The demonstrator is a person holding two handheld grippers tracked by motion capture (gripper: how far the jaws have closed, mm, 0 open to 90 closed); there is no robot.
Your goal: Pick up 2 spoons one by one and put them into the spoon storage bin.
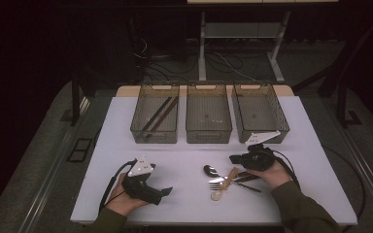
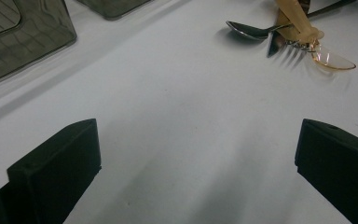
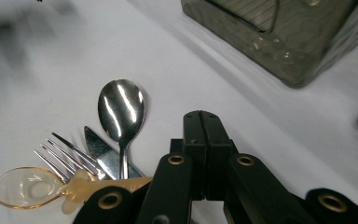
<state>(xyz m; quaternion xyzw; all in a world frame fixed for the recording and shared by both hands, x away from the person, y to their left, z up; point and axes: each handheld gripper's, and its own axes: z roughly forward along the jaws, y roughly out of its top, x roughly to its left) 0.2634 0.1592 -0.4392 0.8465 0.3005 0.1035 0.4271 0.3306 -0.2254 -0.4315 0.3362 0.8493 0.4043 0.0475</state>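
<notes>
I am looking down on a white table [image 1: 184, 194] with three smoky plastic bins in a row along its far side. The left bin [image 1: 155, 119] holds what look like dark chopsticks; the middle bin [image 1: 208, 119] and right bin [image 1: 259, 116] look close to empty.

Near the front, right of centre, lies a small heap of cutlery: a steel spoon [image 3: 120, 112] with its bowl pointing left, a fork [image 3: 67, 156], a knife [image 3: 103, 158] and a clear amber plastic spoon [image 3: 25, 187], all crossing and touching one another.

My right claw [image 3: 201, 122] sits just beside the heap, above the handles, with its jaws clenched flat against each other and nothing between them. So, as I judge it, no piece has been picked up and the cutlery is all on the table.

My left claw [image 2: 196, 154] rests over bare table at the near left, well apart from the heap, jaws spread wide and holding nothing.

I read this as the start of sorting cutlery into the bins. The next move calls for releasing the right claw, lowering it over a single handle, most likely the steel spoon's, and clenching without dragging the tangled neighbours along.
</notes>
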